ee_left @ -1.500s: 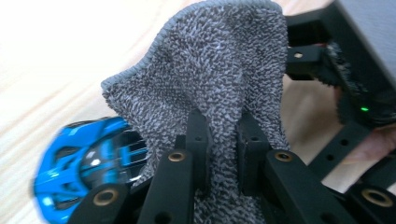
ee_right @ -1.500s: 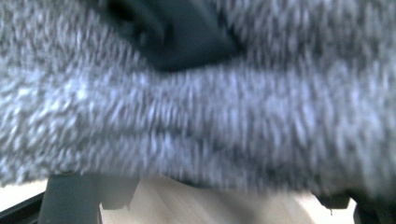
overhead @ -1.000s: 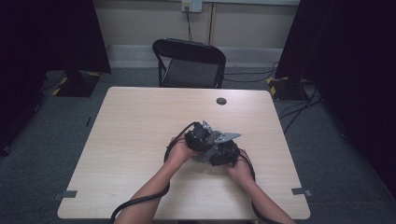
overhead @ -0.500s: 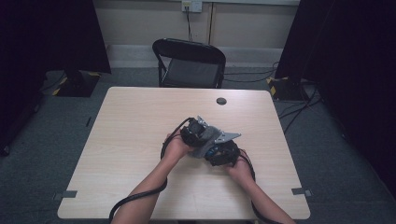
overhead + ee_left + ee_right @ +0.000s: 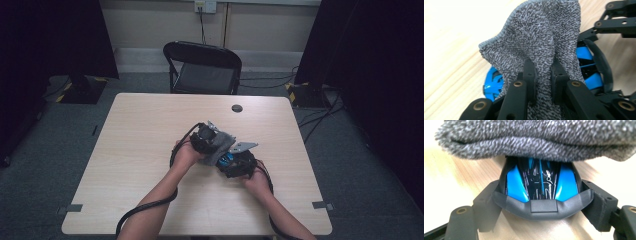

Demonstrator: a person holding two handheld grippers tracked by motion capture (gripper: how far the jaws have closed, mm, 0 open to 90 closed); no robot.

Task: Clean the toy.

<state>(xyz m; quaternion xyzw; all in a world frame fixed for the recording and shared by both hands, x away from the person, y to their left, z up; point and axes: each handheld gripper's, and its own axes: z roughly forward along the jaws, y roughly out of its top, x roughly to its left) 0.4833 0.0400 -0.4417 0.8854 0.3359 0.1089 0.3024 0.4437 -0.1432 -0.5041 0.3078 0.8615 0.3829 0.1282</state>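
Observation:
A grey terry cloth (image 5: 536, 37) is pinched between the jaws of my left gripper (image 5: 542, 72), which is shut on a fold of it. The cloth drapes over a glossy blue and black object (image 5: 541, 182). My right gripper (image 5: 542, 205) is shut on that object, one jaw against each side, just above the wooden table. In the high view the left gripper (image 5: 207, 137) and right gripper (image 5: 234, 162) meet near the table's middle, with the cloth (image 5: 223, 142) between them and a patch of the blue object (image 5: 226, 159) showing. Most of the object is hidden under the cloth.
The light wooden table (image 5: 145, 130) has a small black round disc (image 5: 237, 108) near its far edge. A black folding chair (image 5: 202, 65) stands behind the table. Cables trail from both grippers along the person's forearms.
My left gripper and the cloth have shifted slightly toward the far side of the table over the blue object. The right gripper has stayed where it was.

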